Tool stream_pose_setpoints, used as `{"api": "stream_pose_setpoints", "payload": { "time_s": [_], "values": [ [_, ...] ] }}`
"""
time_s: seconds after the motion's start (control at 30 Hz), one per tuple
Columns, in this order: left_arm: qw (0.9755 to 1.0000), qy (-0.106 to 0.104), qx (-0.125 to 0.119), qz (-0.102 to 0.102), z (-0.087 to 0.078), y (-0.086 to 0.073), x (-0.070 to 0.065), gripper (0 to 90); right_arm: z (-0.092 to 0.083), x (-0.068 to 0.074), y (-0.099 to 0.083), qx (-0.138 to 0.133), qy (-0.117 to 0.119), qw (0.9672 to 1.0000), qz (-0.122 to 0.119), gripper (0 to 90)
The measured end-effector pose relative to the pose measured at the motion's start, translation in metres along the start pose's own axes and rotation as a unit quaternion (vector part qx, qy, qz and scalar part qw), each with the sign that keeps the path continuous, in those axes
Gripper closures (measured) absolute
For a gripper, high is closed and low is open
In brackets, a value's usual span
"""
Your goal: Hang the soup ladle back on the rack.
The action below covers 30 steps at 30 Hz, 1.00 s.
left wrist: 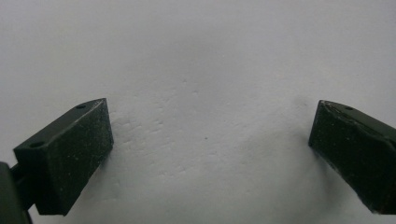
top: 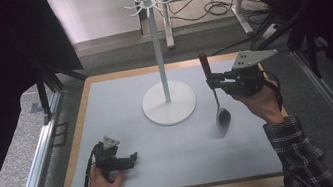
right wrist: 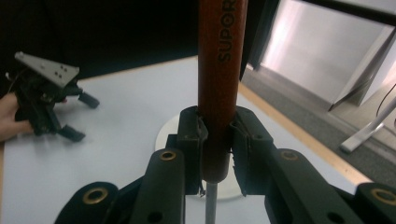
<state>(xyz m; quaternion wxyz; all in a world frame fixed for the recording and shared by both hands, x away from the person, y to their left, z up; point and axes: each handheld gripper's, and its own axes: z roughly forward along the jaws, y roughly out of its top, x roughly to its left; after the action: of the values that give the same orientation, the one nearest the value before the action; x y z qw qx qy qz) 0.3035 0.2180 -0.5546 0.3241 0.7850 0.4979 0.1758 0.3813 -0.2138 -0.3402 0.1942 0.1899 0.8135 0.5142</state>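
My right gripper pinches the ladle by its reddish-brown handle, jaws pressed against the wood in the right gripper view; the bowl hangs low, just above the grey mat, right of the white rack; my left gripper rests spread wide on the mat, holding nothing.

A reddish-brown handle (black lettering on it) sits between the right gripper's black jaws, a silver bowl below. Beside it, a white stand on a grey mat. Sleeve: plaid.
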Motion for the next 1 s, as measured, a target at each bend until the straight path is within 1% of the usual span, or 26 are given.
{"api": "stream_pose_setpoints", "payload": {
  "time_s": [0.03,0.07,0.1,0.13,0.23,0.27,0.4,0.53,0.73,0.77,0.87,0.93,1.0],
  "values": [
    [1.0,0.0,0.0,0.0,0.0,0.0,0.0,0.1,-0.002,0.001,0.003,-0.016,-0.008,0.9998,-0.003,74.2],
    [1.0,0.0,0.0,0.0,0.0,0.0,0.0,0.1,-0.002,0.001,0.003,-0.016,-0.008,0.9998,-0.003,74.2],
    [1.0,0.0,0.0,0.0,0.0,0.0,0.0,0.1,-0.002,0.001,0.004,-0.022,-0.012,0.9997,-0.004,74.3],
    [1.0,0.0,0.0,0.0,0.0,0.0,0.0,0.1,-0.002,0.001,0.007,-0.037,-0.021,0.9991,-0.006,74.3],
    [1.0,0.0,-0.001,0.0,0.0,0.0,0.0,0.1,-0.002,0.002,0.012,-0.057,-0.028,0.998,-0.002,74.2],
    [1.0,0.0,-0.001,0.0,0.0,0.0,0.0,0.1,-0.002,0.002,0.012,-0.057,-0.028,0.998,-0.002,74.2],
    [1.0,0.0,-0.001,0.0,0.0,0.0,0.0,0.1,0.003,0.002,0.021,-0.076,-0.043,0.9962,0.006,74.2],
    [1.0,0.001,-0.003,-0.002,0.0,0.0,0.0,0.1,0.01,0.001,0.026,-0.082,-0.051,0.9952,0.013,74.2],
    [1.0,0.001,-0.003,-0.003,0.0,0.0,0.0,0.2,0.017,0.001,0.032,-0.093,-0.056,0.9938,0.022,74.2],
    [1.0,0.0,-0.004,-0.003,0.0,0.0,0.0,0.1,0.021,0.0,0.036,-0.096,-0.058,0.9934,0.024,74.2],
    [1.0,0.0,-0.004,-0.003,0.0,0.0,0.0,0.1,0.024,0.0,0.041,-0.101,-0.059,0.9928,0.024,74.2],
    [1.0,0.001,-0.004,-0.003,0.0,0.0,0.0,0.1,0.029,0.0,0.048,-0.106,-0.06,0.9922,0.026,74.2],
    [1.0,0.0,-0.004,-0.003,0.0,0.0,0.0,0.1,0.03,0.0,0.05,-0.107,-0.06,0.9921,0.026,74.2]
  ]
}}
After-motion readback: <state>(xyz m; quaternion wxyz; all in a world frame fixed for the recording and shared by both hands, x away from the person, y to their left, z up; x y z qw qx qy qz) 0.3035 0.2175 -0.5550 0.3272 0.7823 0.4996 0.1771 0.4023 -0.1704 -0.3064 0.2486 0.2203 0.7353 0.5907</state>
